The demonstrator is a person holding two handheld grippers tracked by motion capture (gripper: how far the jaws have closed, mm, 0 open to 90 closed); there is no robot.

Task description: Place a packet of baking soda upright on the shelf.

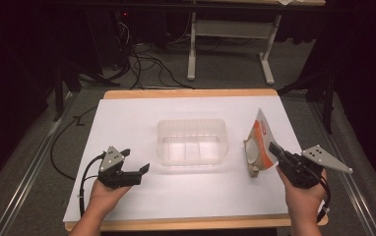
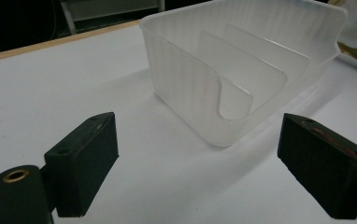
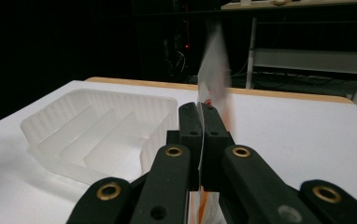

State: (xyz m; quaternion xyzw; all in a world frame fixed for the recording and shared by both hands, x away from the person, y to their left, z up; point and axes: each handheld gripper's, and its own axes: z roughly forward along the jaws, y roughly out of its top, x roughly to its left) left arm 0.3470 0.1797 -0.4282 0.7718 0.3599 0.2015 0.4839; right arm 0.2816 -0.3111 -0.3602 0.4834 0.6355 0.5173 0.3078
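A clear plastic tray [image 1: 192, 142] with inner dividers sits in the middle of the white table [image 1: 141, 196]. My right gripper [image 1: 275, 149] is shut on the edge of a white and orange pouch [image 1: 259, 142], held upright just right of the tray and off the table. In the right gripper view the jaws pinch the thin pouch [image 3: 213, 70], which rises blurred above them, with the tray [image 3: 102, 133] to its left. My left gripper [image 1: 142, 169] rests at the near left, open and holding nothing. In the left gripper view the tray [image 2: 242, 70] lies ahead of the gripper [image 2: 204, 172].
The white sheet covers a wooden tabletop [image 1: 191, 93]. Beyond the far edge, cables [image 1: 146, 64] lie on the floor and a white desk frame [image 1: 230, 34] stands. Bare white surface lies in front of and left of the tray.
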